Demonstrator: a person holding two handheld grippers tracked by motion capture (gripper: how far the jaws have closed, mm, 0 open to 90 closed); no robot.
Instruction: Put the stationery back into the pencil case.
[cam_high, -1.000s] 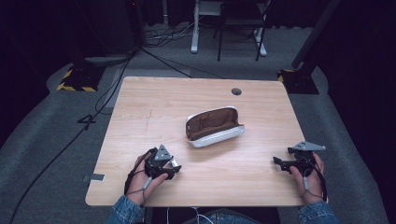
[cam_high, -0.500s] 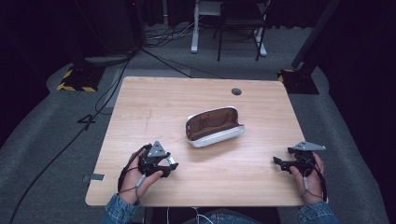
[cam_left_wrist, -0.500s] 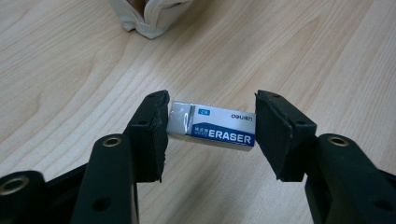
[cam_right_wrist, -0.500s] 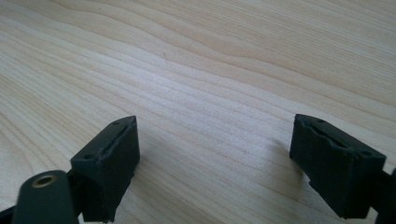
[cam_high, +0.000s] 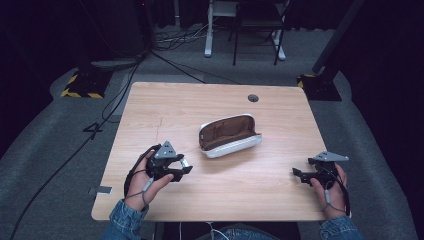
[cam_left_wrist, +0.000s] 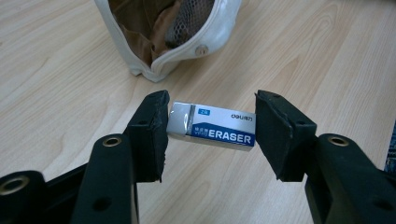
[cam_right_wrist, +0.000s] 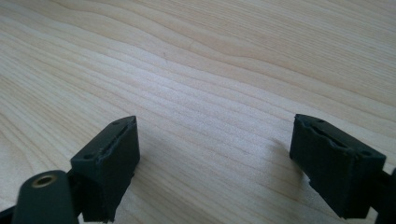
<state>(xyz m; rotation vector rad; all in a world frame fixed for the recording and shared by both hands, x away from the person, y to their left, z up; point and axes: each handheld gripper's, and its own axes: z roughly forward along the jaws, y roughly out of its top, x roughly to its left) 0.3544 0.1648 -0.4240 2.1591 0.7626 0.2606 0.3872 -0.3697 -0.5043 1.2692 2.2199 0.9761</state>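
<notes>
Since a second ago my left gripper (cam_high: 184, 168) has lifted off the table with its load and drawn slightly toward the table's middle; my right gripper (cam_high: 299, 175) has kept its place.

High view: the pale wooden table (cam_high: 220, 100) fills the middle. Near its centre lies an open white pencil case with a brown lining (cam_high: 229, 136), its mouth facing up. My left gripper sits at about 8 o'clock from the case, near it, held in my left hand (cam_high: 142, 180). My right gripper is at about 4 o'clock from the case, well apart, held in my right hand (cam_high: 331, 187) close to the table's right edge.

Left gripper view: my left gripper (cam_left_wrist: 210, 128) is clenched on a small rectangular eraser in a white and blue paper sleeve (cam_left_wrist: 212, 126), one pad on each short end. The eraser hangs above the wood. The pencil case (cam_left_wrist: 205, 35) lies at 12 o'clock, just beyond the eraser, its mesh pocket showing.

Right gripper view: my right gripper (cam_right_wrist: 215, 142) is released, its jaws standing wide apart over bare table (cam_right_wrist: 210, 56).
</notes>
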